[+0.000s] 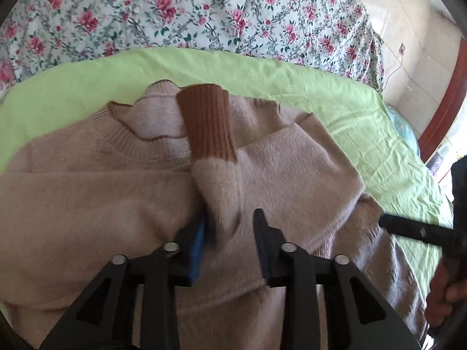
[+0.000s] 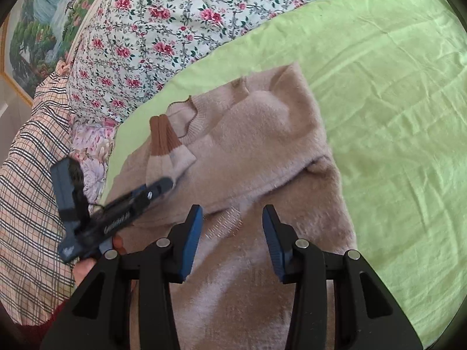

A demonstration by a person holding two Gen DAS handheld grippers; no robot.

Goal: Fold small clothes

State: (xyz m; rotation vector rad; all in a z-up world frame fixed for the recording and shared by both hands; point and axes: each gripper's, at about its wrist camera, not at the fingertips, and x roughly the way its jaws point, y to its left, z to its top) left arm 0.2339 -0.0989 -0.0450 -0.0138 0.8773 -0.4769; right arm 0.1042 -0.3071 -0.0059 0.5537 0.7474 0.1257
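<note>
A small beige fluffy sweater point(image 1: 87, 192) with brown ribbed cuffs lies on a light green sheet point(image 1: 233, 70); it also shows in the right wrist view point(image 2: 262, 145). Its right sleeve is folded across the body. My left gripper point(image 1: 230, 227) is open, with the left sleeve point(image 1: 219, 186) and its brown cuff point(image 1: 208, 122) lying between the fingers; from the right wrist view my left gripper point(image 2: 157, 189) sits at that sleeve point(image 2: 172, 160). My right gripper point(image 2: 232, 221) is open and empty above the sweater's body; one of its fingers point(image 1: 414, 230) shows at the right in the left wrist view.
A floral quilt point(image 1: 175, 8) lies bunched behind the green sheet point(image 2: 394, 87). A plaid cloth point(image 2: 32, 175) lies at the left in the right wrist view. The bed edge and a tiled floor point(image 1: 414, 38) are at the right.
</note>
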